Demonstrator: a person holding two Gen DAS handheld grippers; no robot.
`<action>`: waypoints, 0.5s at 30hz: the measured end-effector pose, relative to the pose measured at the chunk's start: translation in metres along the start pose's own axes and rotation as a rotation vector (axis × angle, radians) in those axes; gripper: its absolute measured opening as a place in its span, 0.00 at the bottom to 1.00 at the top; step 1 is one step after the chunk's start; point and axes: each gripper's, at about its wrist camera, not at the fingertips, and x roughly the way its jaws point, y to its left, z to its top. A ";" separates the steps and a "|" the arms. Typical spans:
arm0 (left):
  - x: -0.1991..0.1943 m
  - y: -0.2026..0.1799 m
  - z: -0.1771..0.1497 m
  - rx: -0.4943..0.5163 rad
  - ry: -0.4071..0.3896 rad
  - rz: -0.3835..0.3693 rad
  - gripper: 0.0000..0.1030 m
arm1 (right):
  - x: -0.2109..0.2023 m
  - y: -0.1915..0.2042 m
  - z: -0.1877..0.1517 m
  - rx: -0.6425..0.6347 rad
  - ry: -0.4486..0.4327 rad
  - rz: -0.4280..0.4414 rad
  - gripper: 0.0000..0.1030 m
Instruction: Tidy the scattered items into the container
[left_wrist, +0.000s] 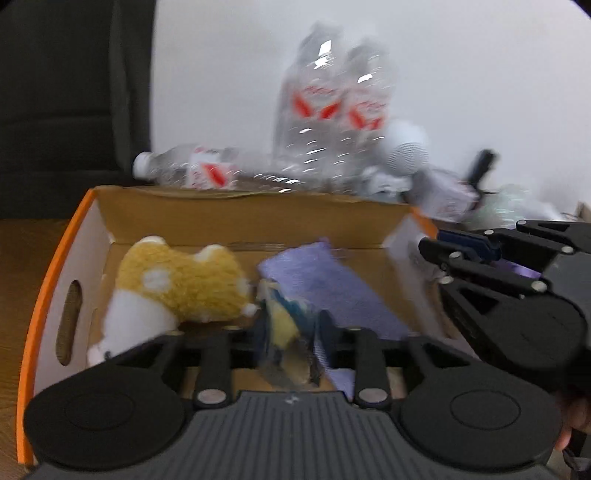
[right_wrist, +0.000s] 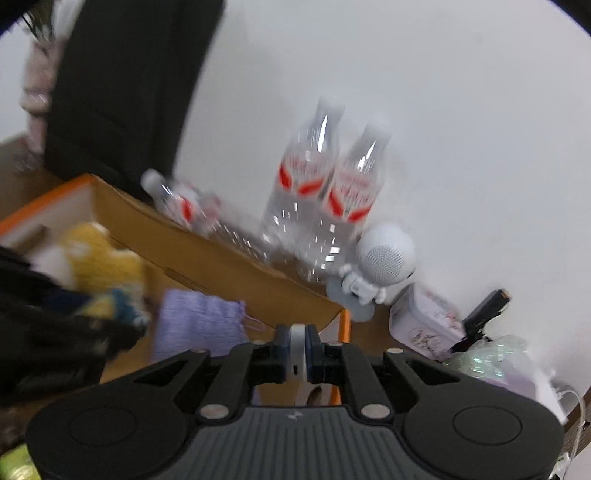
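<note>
Cardboard is the material of the box (left_wrist: 229, 218), which has an orange outer edge and a hand slot in its side wall. Inside the box already lie 3 things: a yellow and white plush toy (left_wrist: 177, 291) at the side with the slot, a purple knitted pouch (left_wrist: 332, 284) toward the opposite side, and between them a small yellow and blue item (left_wrist: 284, 325) that I cannot name because of blur.

The left gripper (left_wrist: 290, 336) hangs over the near edge of the box. Its jaws stand partly apart with the yellow and blue item between them, and the pads do not seem to press on it, so I judge it is released or nearly released. The right gripper (right_wrist: 297, 347) is just beside the far corner of the box, and its jaws are nearly closed on a thin white and grey object (right_wrist: 298, 350), which I judge is the next thing to go in.

So the task looks partly done. Behind the box remain 2 standing water bottles (right_wrist: 325, 192), 1 lying bottle (right_wrist: 177, 203), a white speaker figure (right_wrist: 384, 254), a pale tin (right_wrist: 424, 321) and a dark tool (right_wrist: 484, 314). Whether all of these belong to the tidying I cannot tell.

The box stands on a brown wooden table (left_wrist: 22, 266). Behind the box is a plain white wall (right_wrist: 406, 92), and a dark chair back (right_wrist: 122, 85) stands beyond its slot side.
</note>
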 end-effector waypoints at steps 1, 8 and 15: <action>-0.001 0.002 0.001 -0.001 -0.014 0.019 0.49 | 0.013 -0.004 0.001 0.021 0.040 0.030 0.25; -0.055 0.011 0.009 0.043 -0.153 0.135 0.79 | 0.007 -0.041 -0.014 0.330 0.131 0.231 0.44; -0.139 0.019 -0.049 0.022 -0.273 0.162 1.00 | -0.125 -0.013 -0.041 0.386 -0.061 0.195 0.77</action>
